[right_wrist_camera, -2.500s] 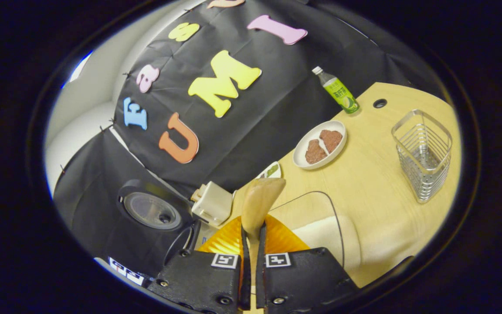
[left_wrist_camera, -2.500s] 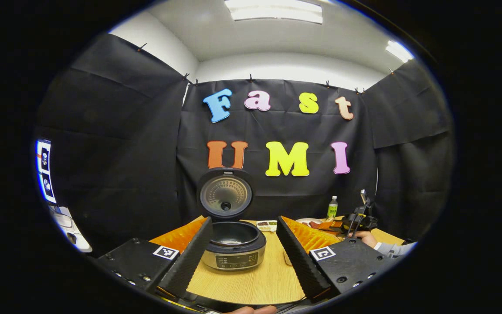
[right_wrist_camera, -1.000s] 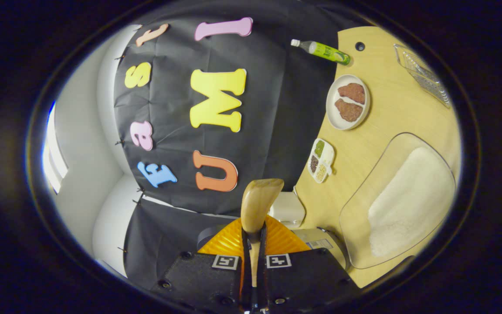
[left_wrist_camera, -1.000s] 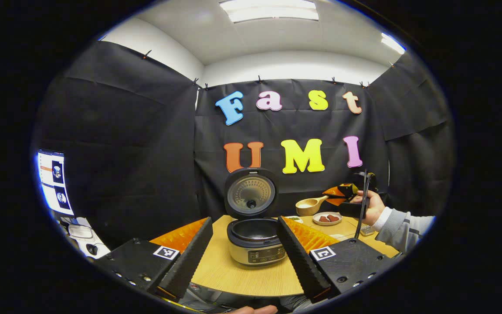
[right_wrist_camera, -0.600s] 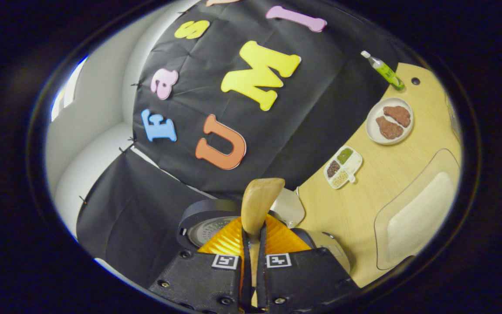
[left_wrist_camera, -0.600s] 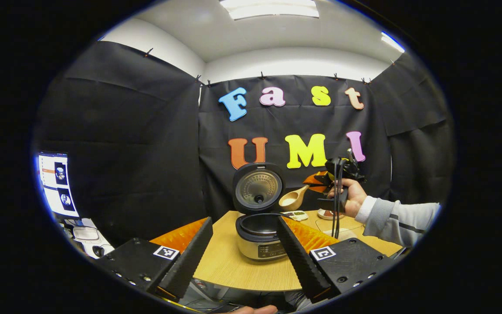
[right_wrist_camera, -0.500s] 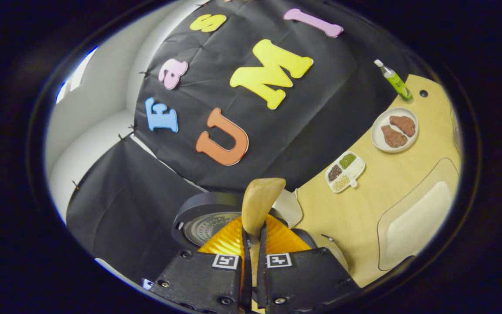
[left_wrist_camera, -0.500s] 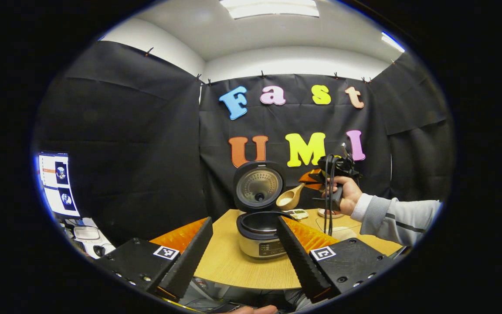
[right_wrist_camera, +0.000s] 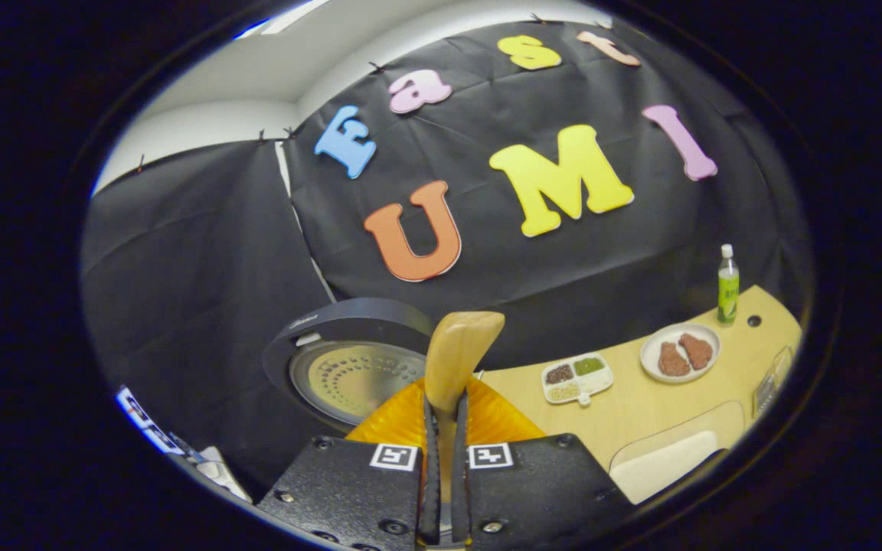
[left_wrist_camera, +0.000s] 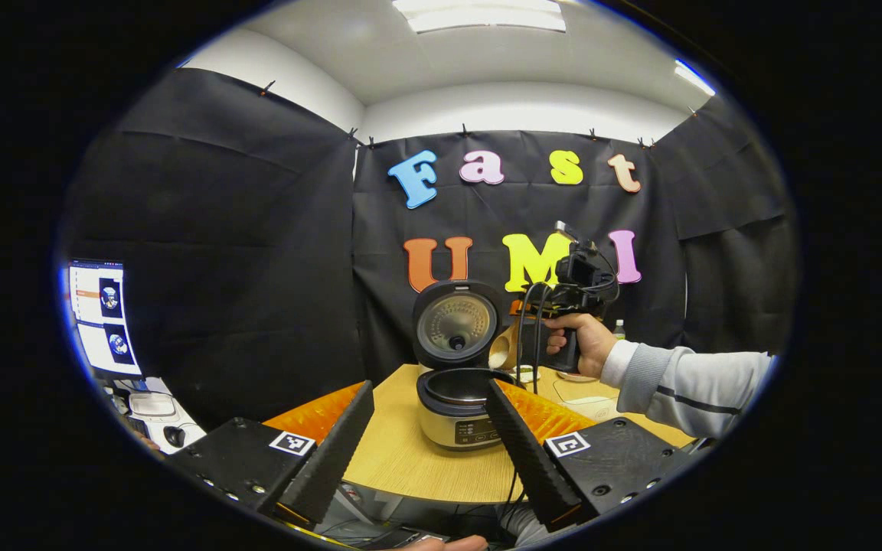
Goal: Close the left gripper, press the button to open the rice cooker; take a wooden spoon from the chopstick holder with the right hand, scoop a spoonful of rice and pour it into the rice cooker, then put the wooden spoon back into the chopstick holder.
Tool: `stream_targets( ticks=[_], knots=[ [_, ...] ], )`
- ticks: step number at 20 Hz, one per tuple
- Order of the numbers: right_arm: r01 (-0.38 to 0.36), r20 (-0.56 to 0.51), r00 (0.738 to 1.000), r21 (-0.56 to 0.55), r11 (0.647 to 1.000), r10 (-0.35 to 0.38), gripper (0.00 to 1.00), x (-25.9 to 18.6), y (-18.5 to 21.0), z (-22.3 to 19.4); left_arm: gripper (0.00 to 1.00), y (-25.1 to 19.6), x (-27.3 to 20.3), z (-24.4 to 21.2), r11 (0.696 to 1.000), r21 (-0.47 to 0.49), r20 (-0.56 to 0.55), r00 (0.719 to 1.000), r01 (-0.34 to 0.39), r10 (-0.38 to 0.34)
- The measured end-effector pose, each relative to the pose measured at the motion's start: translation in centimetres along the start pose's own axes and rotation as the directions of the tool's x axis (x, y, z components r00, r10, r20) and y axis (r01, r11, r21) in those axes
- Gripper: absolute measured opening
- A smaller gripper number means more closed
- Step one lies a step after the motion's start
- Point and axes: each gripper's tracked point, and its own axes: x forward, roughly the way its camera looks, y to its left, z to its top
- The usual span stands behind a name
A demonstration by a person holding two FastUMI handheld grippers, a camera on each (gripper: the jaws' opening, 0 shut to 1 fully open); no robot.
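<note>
The right tongs (right_wrist_camera: 441, 459) are clamping the wooden spoon (right_wrist_camera: 452, 360) — its bowl is hanging above the open rice cooker (left_wrist_camera: 458, 405) on the desk (left_wrist_camera: 410, 459). The left tongs (left_wrist_camera: 429, 444) are gaping wide, holding nothing.

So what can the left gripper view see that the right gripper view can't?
Left gripper view: the rice cooker with its pot and front panel, the person's hand and sleeve carrying the right hand-held gripper, and a screen off to the side.
Right gripper view: a close look at that hand-held gripper shut on the wooden spoon, plus a divided dish with three fillings and a plate with two brown pieces.
Both: the cooker's raised lid, the spoon and the table.
</note>
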Motion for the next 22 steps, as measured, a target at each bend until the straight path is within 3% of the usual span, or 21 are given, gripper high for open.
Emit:
stream_targets(
  ticks=[2,9,13,16,19,22],
  knots=[
    [0.004,0.028,1.000,-0.115,0.993,0.000,0.11,-0.1,1.2,-0.1,0.94,0.3,0.0,-0.2,1.000,-0.011,-0.003,1.000,-0.003,0.003],
    [-0.026,0.037,0.999,-0.318,0.948,0.040,0.12,-0.5,3.2,-1.9,0.94,1.0,0.5,-0.3,1.000,-0.020,-0.009,1.000,-0.019,0.018],
    [-0.064,0.017,0.996,-0.529,0.846,0.085,0.12,-0.5,3.9,-3.1,0.94,0.8,0.7,-0.8,1.000,-0.021,-0.004,1.000,-0.016,0.016],
    [-0.051,0.025,0.996,-0.593,0.803,0.082,0.12,-0.9,2.8,-4.1,0.94,0.5,1.0,-1.5,0.999,-0.029,-0.020,1.000,-0.014,0.013],
    [-0.037,0.032,0.997,-0.595,0.803,0.070,0.12,-1.5,1.2,-3.4,0.94,0.3,1.5,-1.9,0.999,-0.034,-0.038,0.999,-0.023,0.022],
    [0.007,0.060,0.998,-0.559,0.829,0.032,0.12,-2.3,-1.8,-1.4,0.94,-0.3,1.8,-1.9,0.999,-0.037,-0.038,0.999,-0.028,0.027]
  ],
)
